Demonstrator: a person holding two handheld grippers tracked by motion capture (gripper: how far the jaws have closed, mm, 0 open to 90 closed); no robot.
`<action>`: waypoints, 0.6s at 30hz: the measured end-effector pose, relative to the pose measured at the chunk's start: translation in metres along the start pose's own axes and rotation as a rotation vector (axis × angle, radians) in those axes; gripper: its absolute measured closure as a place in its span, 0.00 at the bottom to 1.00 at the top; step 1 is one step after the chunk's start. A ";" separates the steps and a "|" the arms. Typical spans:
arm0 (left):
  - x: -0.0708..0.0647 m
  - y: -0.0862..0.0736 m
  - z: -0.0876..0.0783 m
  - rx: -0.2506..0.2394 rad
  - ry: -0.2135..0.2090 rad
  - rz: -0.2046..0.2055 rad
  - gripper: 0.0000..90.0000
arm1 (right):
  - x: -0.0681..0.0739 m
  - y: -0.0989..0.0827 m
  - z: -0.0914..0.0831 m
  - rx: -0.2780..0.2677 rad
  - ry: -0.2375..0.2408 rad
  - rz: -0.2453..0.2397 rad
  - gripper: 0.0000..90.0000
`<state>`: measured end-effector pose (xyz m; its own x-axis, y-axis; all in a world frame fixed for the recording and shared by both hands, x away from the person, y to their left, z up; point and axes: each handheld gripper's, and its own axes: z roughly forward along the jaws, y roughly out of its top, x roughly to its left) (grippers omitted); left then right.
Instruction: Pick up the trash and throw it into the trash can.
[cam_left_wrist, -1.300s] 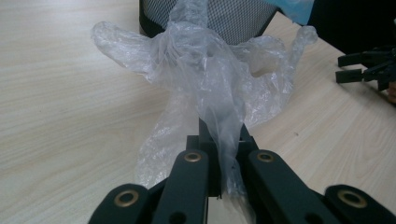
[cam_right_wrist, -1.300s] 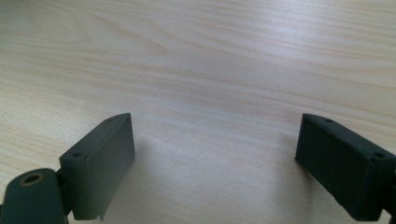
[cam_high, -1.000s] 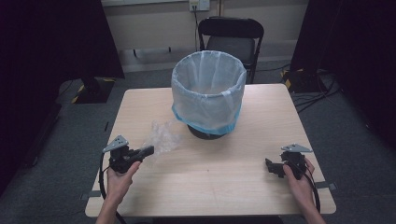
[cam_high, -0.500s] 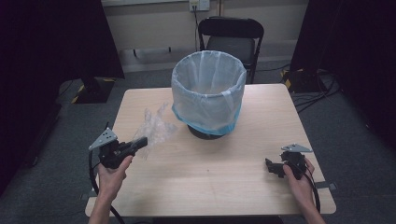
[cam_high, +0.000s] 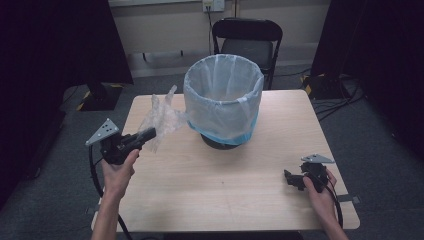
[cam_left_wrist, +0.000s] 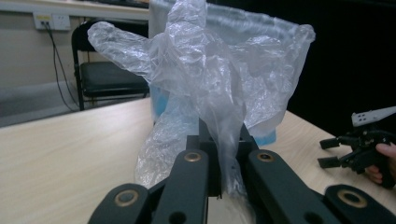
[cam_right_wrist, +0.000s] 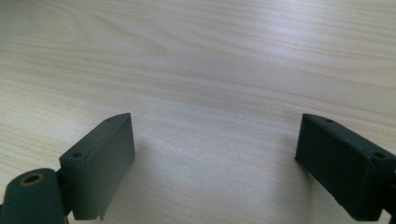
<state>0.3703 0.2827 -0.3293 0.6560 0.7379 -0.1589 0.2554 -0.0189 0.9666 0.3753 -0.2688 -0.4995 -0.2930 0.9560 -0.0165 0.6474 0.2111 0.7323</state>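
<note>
At the left of the high view, the left gripper (cam_high: 148, 134) is held up off the table (cam_high: 220, 190), its jaws clenched on a clear plastic glove (cam_high: 162, 117). The glove fans upward and to the right from the jaws, its fingers splayed, and its edge reaches close to the bin (cam_high: 223, 102); whether it touches the liner is hard to tell from above. In the left gripper view the glove (cam_left_wrist: 205, 84) stands pinched between the two black jaws, with the bin's blue-rimmed base behind it and a chair (cam_left_wrist: 105, 74) farther back.

The bin sits at the middle of the table's far half, lined with a pale bag folded over its rim.

At the right, the right gripper (cam_high: 290, 178) rests low near the table's front corner, held in a hand (cam_high: 320, 195). Its jaws stand wide apart over bare wood, gripping nothing.
</note>
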 end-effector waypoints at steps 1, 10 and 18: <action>0.000 0.004 0.001 -0.008 -0.006 0.000 0.99 | 0.000 0.000 0.000 0.000 0.000 0.000 0.12; -0.005 0.037 0.013 -0.061 -0.050 0.024 0.99 | 0.000 0.000 0.000 0.000 0.000 0.000 0.12; -0.014 0.057 0.036 -0.064 -0.096 0.042 0.99 | 0.000 0.000 0.000 0.000 0.000 0.000 0.12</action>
<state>0.4011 0.2467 -0.2790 0.7312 0.6691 -0.1331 0.1822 -0.0035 0.9833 0.3753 -0.2688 -0.4995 -0.2929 0.9560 -0.0162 0.6475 0.2108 0.7323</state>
